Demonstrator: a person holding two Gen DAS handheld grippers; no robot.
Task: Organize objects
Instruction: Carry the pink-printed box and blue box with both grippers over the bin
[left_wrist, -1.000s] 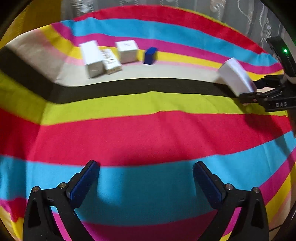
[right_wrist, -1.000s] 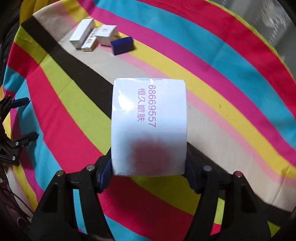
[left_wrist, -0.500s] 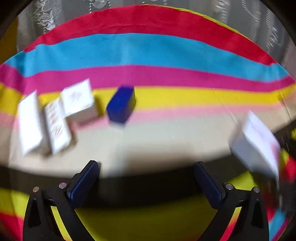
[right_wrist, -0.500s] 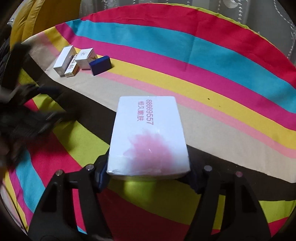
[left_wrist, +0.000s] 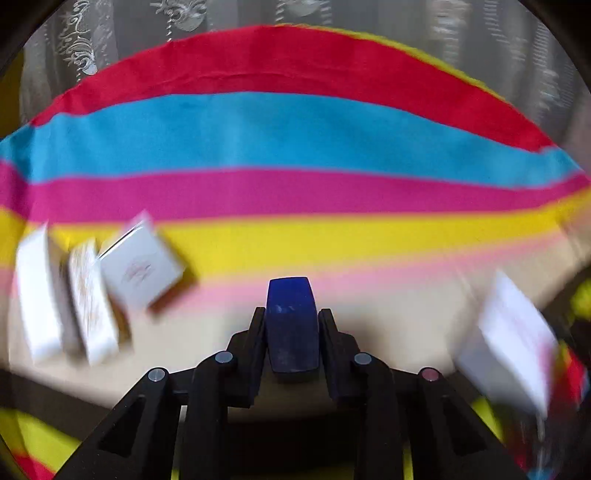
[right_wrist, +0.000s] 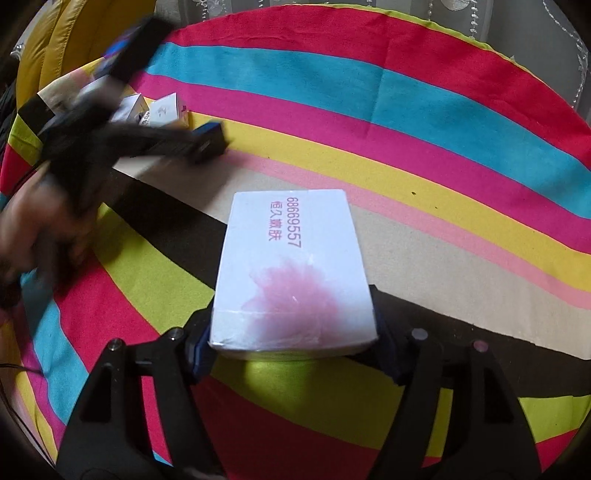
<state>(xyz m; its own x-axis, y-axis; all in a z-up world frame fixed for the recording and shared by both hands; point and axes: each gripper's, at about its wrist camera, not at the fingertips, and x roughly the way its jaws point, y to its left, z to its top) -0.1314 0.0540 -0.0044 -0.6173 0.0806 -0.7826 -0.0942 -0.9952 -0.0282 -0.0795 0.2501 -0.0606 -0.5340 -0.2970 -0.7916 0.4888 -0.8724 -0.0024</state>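
My left gripper (left_wrist: 292, 317) is shut on a small dark blue box (left_wrist: 292, 325), which sits between its fingers on the beige stripe of the cloth. In the right wrist view the same blue box (right_wrist: 210, 130) shows at the tip of the blurred left gripper (right_wrist: 199, 144). My right gripper (right_wrist: 293, 332) is shut on a large white box with pink print (right_wrist: 291, 269), held just above the cloth. That white box also shows blurred at the right of the left wrist view (left_wrist: 513, 339).
Three white boxes (left_wrist: 85, 295) lie side by side left of the blue box; in the right wrist view they (right_wrist: 162, 110) lie at the far left. A striped multicoloured cloth (right_wrist: 406, 122) covers the surface. A lace curtain (left_wrist: 295, 14) hangs behind; a yellow cushion (right_wrist: 66, 44) stands far left.
My left gripper has moved forward to the blue box and closed on it. My right gripper keeps the white box and has moved it a little nearer the group.
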